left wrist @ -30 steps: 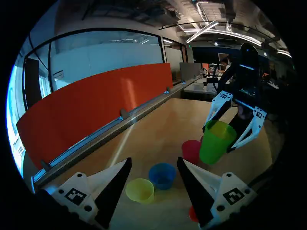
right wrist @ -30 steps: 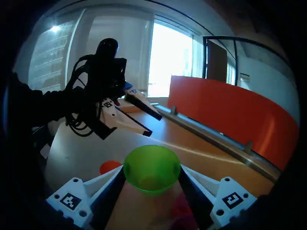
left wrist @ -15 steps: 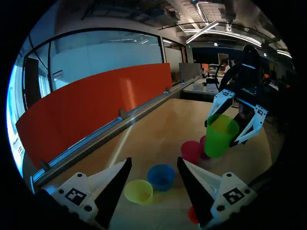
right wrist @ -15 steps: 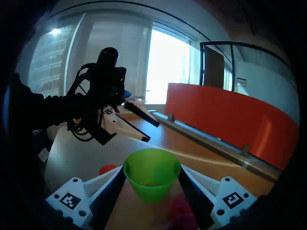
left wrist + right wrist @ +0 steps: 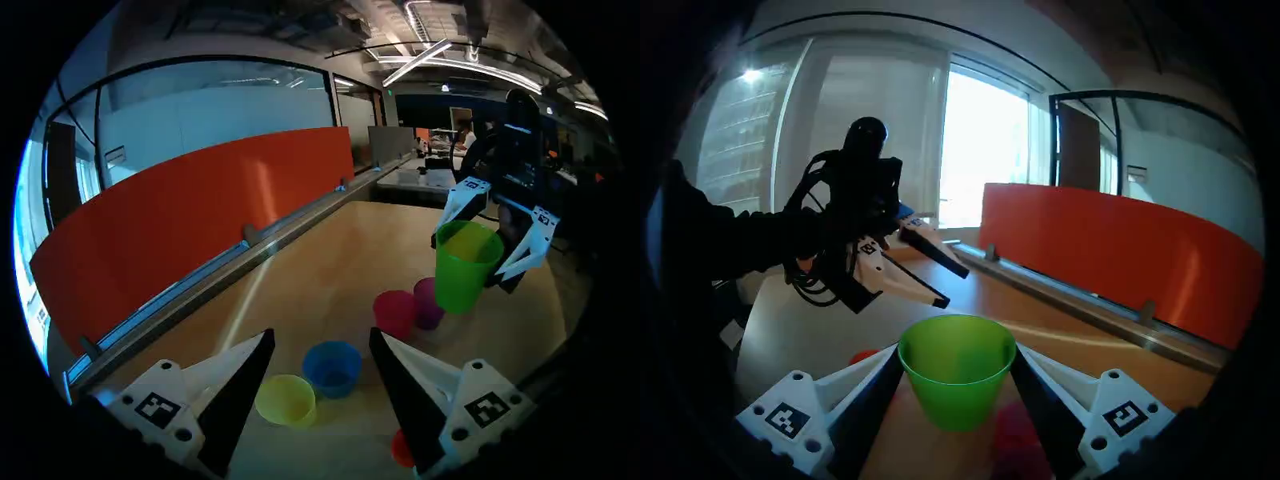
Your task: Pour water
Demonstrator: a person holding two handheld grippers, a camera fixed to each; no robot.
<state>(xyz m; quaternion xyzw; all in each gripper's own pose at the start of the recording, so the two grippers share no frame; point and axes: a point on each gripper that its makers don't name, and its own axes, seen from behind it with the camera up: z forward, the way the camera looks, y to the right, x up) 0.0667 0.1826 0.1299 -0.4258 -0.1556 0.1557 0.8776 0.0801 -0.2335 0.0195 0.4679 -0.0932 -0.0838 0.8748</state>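
Water level inside green cup [image 5: 466, 268] cannot be made out in either view. 1 small red cup [image 5: 398, 448] is mostly hidden behind a finger of the left claw [image 5: 320, 334].

Green cup upright, long axis vertical, mouth up. It appears clear of the desk [image 5: 336, 264], just beside the magenta cup [image 5: 428, 302].

Right claw [image 5: 956, 352] clamps the green cup on 2 sides. Left claw spread wide, empty.

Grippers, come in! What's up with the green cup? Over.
Right gripper shut on green cup, aloft, near upright. Left gripper open, empty. Pink cup nearby; nothing blocking.
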